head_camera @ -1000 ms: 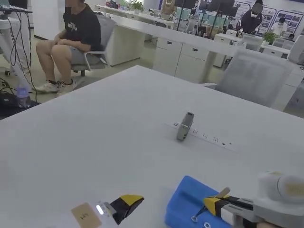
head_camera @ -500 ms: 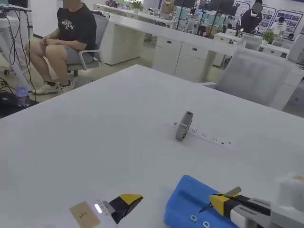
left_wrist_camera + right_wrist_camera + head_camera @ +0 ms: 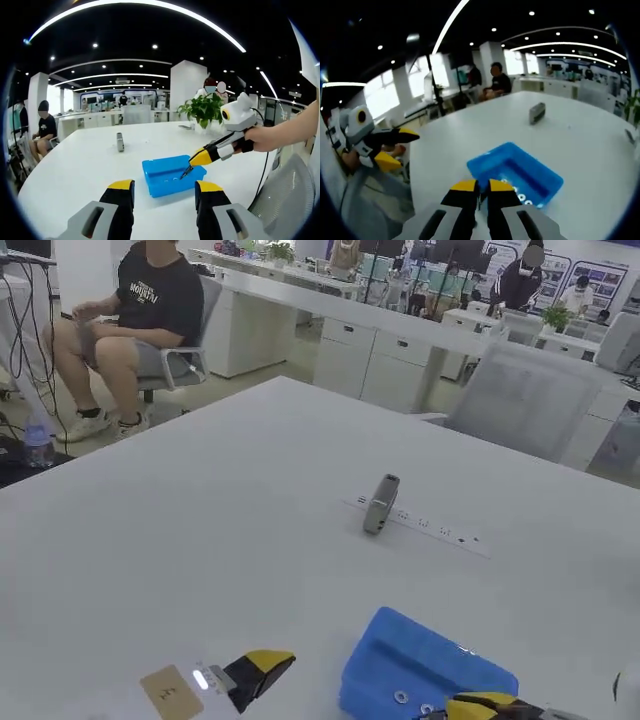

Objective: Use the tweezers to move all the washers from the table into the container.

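A blue container (image 3: 420,665) sits on the white table (image 3: 200,530) near the front edge, with several small washers (image 3: 400,697) lying inside it. My right gripper (image 3: 490,706) is low at the container's near right corner. Its jaws are shut on the thin dark tweezers (image 3: 185,173), whose tip points down into the container (image 3: 170,176). In the right gripper view the shut right gripper (image 3: 479,186) faces the container (image 3: 517,170) and its washers (image 3: 521,196). My left gripper (image 3: 164,186) stands open and empty, a little left of the container, also seen as the left gripper (image 3: 262,667).
A small grey device (image 3: 380,503) stands upright on a strip of sockets (image 3: 430,528) at mid-table. A person (image 3: 130,310) sits on a chair at the far left; a grey chair (image 3: 520,400) stands behind the table. A potted plant (image 3: 204,111) is at the table's far end.
My right gripper has drawn back toward the bottom edge of the head view with the tweezers. The left gripper has stayed where it was. The head camera shifted slightly.
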Demonstrator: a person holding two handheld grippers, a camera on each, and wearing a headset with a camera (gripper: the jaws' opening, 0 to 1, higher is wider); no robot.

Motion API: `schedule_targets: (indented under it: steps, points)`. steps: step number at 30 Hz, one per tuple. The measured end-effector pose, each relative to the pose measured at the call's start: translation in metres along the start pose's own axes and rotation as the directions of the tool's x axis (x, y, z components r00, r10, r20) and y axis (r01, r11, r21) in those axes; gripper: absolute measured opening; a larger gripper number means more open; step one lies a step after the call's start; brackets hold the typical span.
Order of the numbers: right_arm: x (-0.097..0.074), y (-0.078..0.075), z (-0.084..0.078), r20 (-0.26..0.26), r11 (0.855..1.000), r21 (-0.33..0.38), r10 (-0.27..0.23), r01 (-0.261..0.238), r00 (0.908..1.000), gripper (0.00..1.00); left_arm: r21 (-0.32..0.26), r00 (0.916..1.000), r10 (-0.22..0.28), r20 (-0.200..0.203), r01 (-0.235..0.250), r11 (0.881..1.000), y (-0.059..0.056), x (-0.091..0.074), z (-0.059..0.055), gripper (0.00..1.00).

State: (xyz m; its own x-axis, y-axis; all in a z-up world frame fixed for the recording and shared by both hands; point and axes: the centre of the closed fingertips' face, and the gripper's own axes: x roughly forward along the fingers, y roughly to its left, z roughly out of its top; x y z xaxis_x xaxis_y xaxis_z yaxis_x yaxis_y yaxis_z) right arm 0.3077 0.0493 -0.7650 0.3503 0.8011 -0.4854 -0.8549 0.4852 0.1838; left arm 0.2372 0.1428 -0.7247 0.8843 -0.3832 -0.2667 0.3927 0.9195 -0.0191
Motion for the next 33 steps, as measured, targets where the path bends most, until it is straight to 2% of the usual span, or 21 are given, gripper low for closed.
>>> schedule_targets:
  steps: [3, 6, 10, 12, 14, 15, 17, 18, 21, 23, 27, 33]
  points:
    - [-0.003, 0.003, -0.002, 0.009, 1.000, 0.026, 0.008, -0.009, 0.9999, 0.03, 0.001, 1.0000, 0.000, -0.001, 0.000, 1.000, 0.000, 0.000, 0.000, 0.47]
    - [-0.005, 0.007, -0.003, 0.003, 1.000, 0.022, 0.017, -0.017, 0.9999, 0.03, 0.003, 1.0000, 0.000, -0.004, 0.000, 1.000, 0.000, 0.000, -0.001, 0.47]
    - [-0.006, 0.012, -0.014, -0.077, 0.998, -0.051, 0.028, -0.032, 0.9966, 0.03, 0.005, 1.0000, -0.001, -0.009, 0.001, 1.000, 0.000, 0.000, -0.002, 0.46]
    - [-0.006, 0.015, -0.023, -0.138, 0.997, -0.066, 0.039, -0.049, 0.9897, 0.03, 0.007, 0.9999, -0.003, -0.010, 0.003, 1.000, -0.001, 0.000, -0.002, 0.46]
    - [-0.005, 0.017, -0.030, -0.189, 0.993, -0.101, 0.042, -0.062, 0.9810, 0.03, 0.008, 0.9999, -0.002, -0.013, 0.002, 1.000, -0.001, 0.000, -0.002, 0.46]
    - [-0.005, 0.019, -0.035, -0.229, 0.990, -0.120, 0.050, -0.080, 0.9721, 0.03, 0.008, 0.9999, -0.003, -0.013, 0.003, 1.000, -0.001, 0.000, -0.002, 0.46]
    - [-0.004, 0.021, -0.038, -0.258, 0.982, -0.165, 0.046, -0.091, 0.9651, 0.03, 0.010, 0.9999, -0.002, -0.015, 0.002, 1.000, -0.001, 0.000, -0.002, 0.46]
    - [-0.004, 0.023, -0.042, -0.292, 0.976, -0.187, 0.053, -0.111, 0.9550, 0.03, 0.010, 0.9999, -0.002, -0.016, 0.002, 1.000, -0.001, 0.000, -0.003, 0.46]
    - [-0.003, 0.027, -0.047, -0.341, 0.962, -0.232, 0.057, -0.143, 0.9384, 0.03, 0.013, 0.9997, -0.003, -0.022, 0.003, 1.000, -0.001, 0.000, -0.004, 0.45]
    - [-0.003, 0.028, -0.053, -0.384, 0.952, -0.258, 0.058, -0.167, 0.9217, 0.03, 0.016, 0.9997, -0.002, -0.026, 0.002, 1.000, -0.001, 0.000, -0.004, 0.45]
    - [-0.004, 0.026, -0.060, -0.456, 0.909, -0.366, 0.014, -0.202, 0.8897, 0.03, 0.023, 0.9998, 0.004, -0.022, -0.004, 1.000, 0.001, 0.000, -0.004, 0.45]
    - [-0.001, 0.028, -0.063, -0.478, 0.889, -0.399, 0.007, -0.225, 0.8781, 0.03, 0.023, 0.9998, 0.004, -0.021, -0.003, 1.000, 0.001, 0.000, -0.004, 0.45]
